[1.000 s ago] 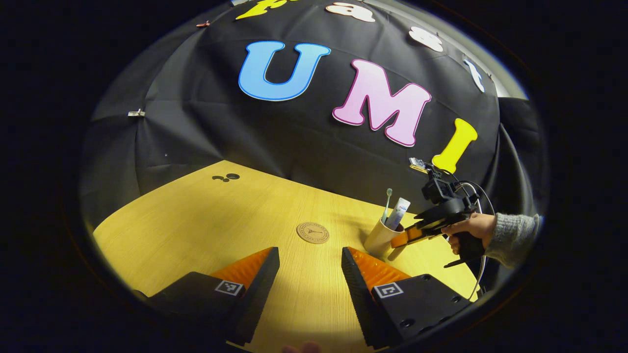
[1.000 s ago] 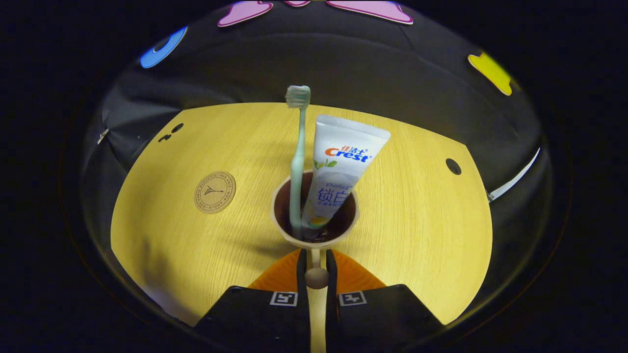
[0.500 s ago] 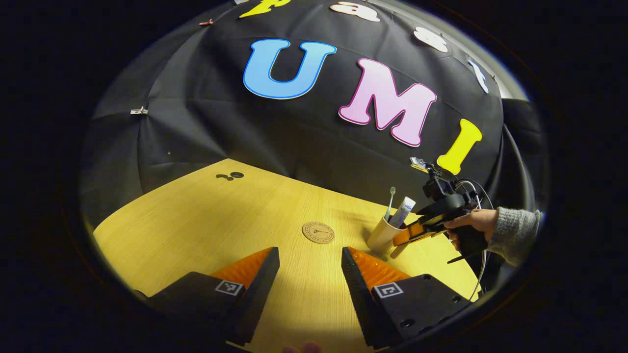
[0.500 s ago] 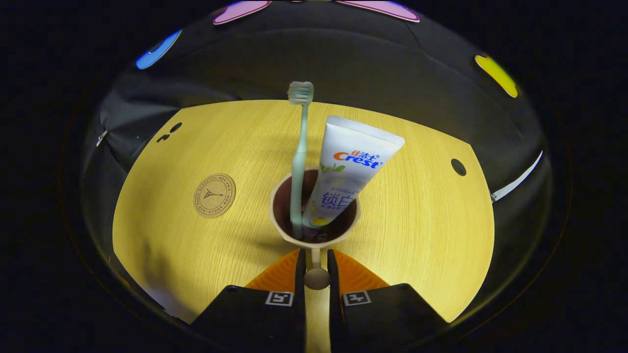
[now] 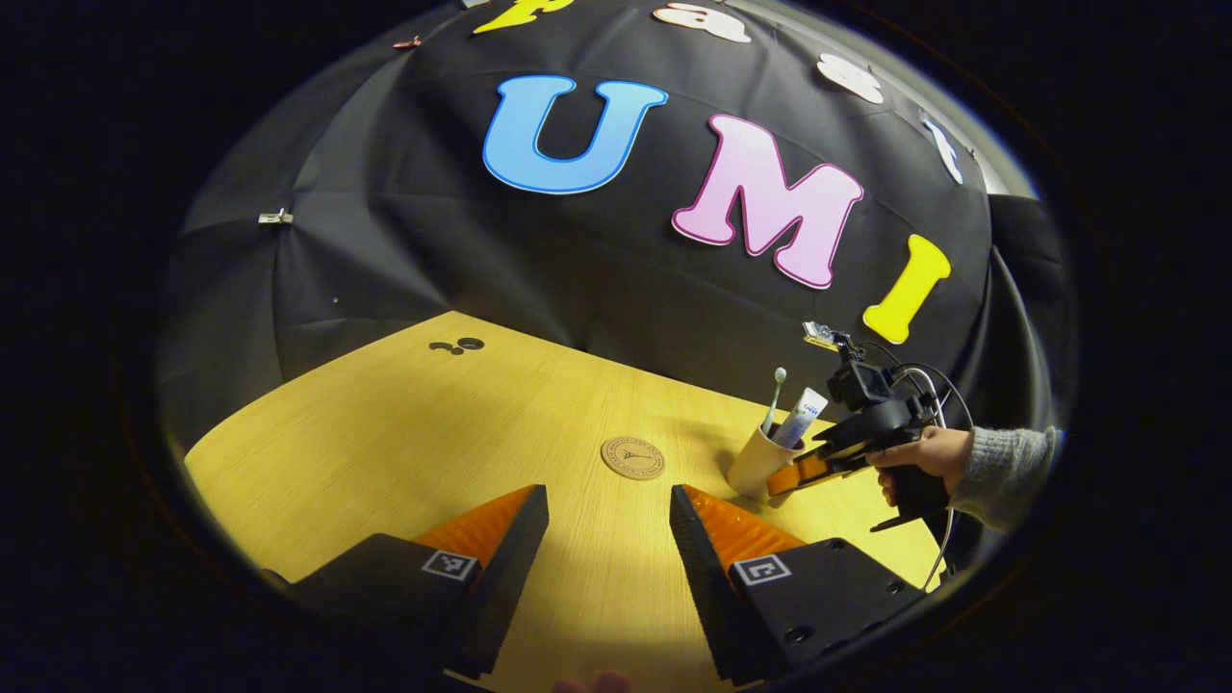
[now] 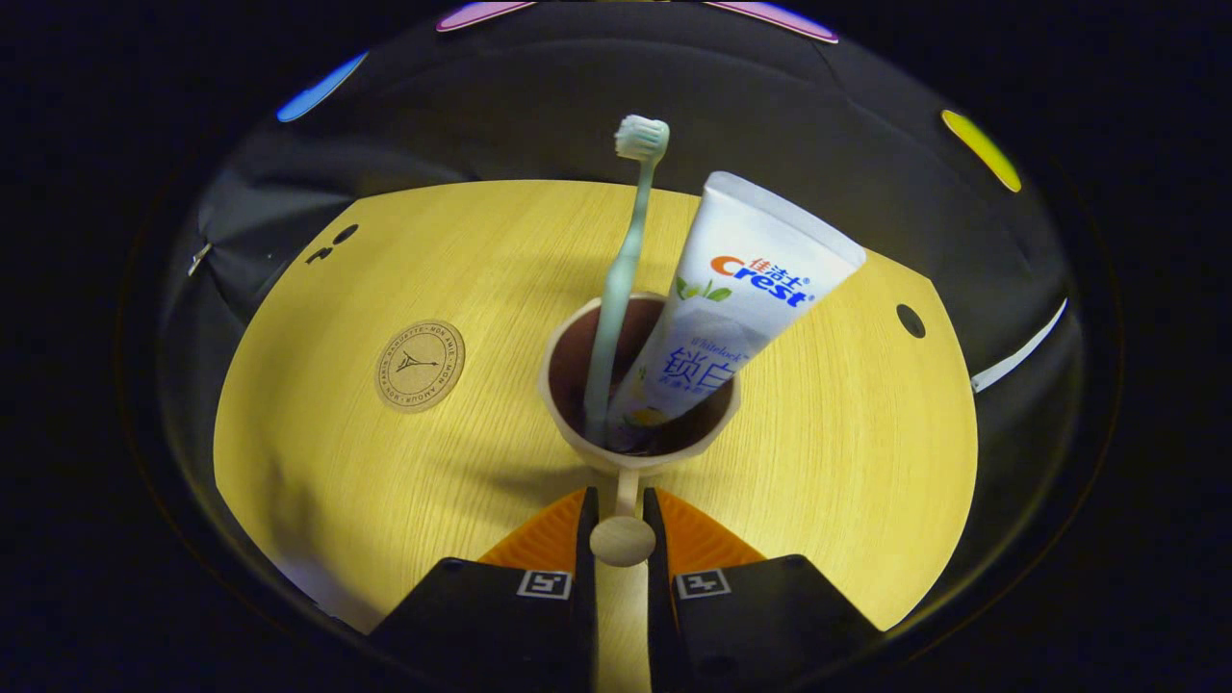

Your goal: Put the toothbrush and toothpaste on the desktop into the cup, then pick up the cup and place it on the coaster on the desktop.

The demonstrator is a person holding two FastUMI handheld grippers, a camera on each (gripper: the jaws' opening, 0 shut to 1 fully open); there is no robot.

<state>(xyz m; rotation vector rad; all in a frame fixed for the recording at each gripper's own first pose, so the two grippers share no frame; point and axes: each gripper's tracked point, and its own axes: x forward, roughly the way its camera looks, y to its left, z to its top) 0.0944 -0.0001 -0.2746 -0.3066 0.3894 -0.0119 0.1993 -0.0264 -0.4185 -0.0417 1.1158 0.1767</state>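
A beige cup [image 6: 556, 414] holds a pale green toothbrush [image 6: 621, 279] and a white toothpaste tube [image 6: 741, 298], both leaning right. My right gripper [image 6: 621, 500] is shut on the cup's handle [image 6: 623, 539], which sticks out toward the camera. The round cork coaster [image 6: 420, 352] lies to the left of the cup, apart from it. In the left gripper view the cup [image 5: 754, 464] stands tilted right of the coaster [image 5: 632, 457], with the right gripper [image 5: 784, 478] and a hand [image 5: 924, 452] behind it. My left gripper [image 5: 608, 496] hangs open above the table, holding nothing.
The yellow wooden table [image 5: 404, 423] ends at the black cloth wall behind. Small dark holes [image 5: 462, 345] sit at its far left corner, and one hole [image 6: 910, 320] lies right of the cup. A grey sleeve [image 5: 1006, 457] comes in from the right.
The cup has come nearer to the right gripper's camera and tipped, so toothbrush and toothpaste lean further right. In the left gripper view it has shifted slightly toward the coaster. The left gripper stays open.
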